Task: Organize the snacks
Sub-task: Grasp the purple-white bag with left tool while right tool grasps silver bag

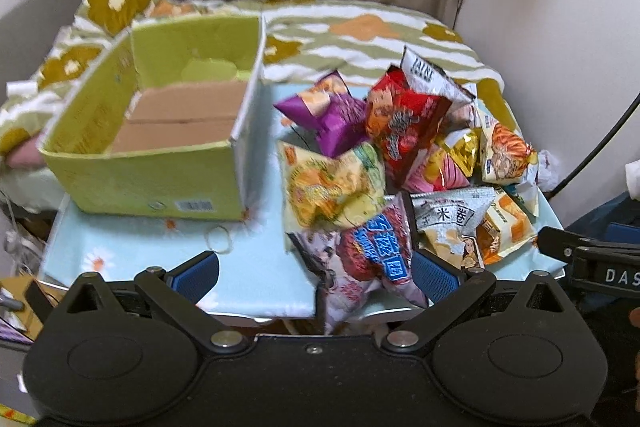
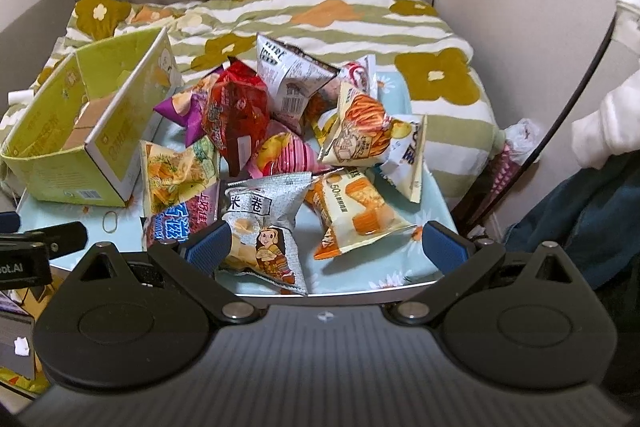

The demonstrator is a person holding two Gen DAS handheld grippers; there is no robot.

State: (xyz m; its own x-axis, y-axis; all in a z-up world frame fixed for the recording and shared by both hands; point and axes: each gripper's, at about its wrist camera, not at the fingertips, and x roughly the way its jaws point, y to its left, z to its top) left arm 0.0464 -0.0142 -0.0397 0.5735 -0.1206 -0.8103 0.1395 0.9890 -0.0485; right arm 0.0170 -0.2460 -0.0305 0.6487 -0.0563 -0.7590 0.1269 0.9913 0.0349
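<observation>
Left wrist view: the left gripper (image 1: 314, 273) hangs at the near edge of the table (image 1: 132, 247), its jaws spread wide and gripping nothing. Its blue fingers (image 1: 196, 273) flank the near end of the snack pile. A pink-and-blue bag (image 1: 374, 255) lies between them at the table edge, seemingly free of both pads, though motion blur makes contact hard to judge. Behind it sits a yellow bag (image 1: 332, 187), then a purple bag (image 1: 324, 115) and a red bag (image 1: 404, 123). The green cardboard box (image 1: 152, 179) stands open to the left of the pile, nothing inside but its brown bottom flaps. A rubber band (image 1: 219, 239) lies on the blue cloth just in front of the box.

Right wrist view: the right gripper (image 2: 326, 247) also has its jaws released, wide apart. A silver bag (image 2: 266, 223) with a cartoon figure lies just beside its left finger, and an orange-and-cream bag (image 2: 356, 215) lies between the two fingers. The rest of the pile heaps up behind them, with the box at the left.
</observation>
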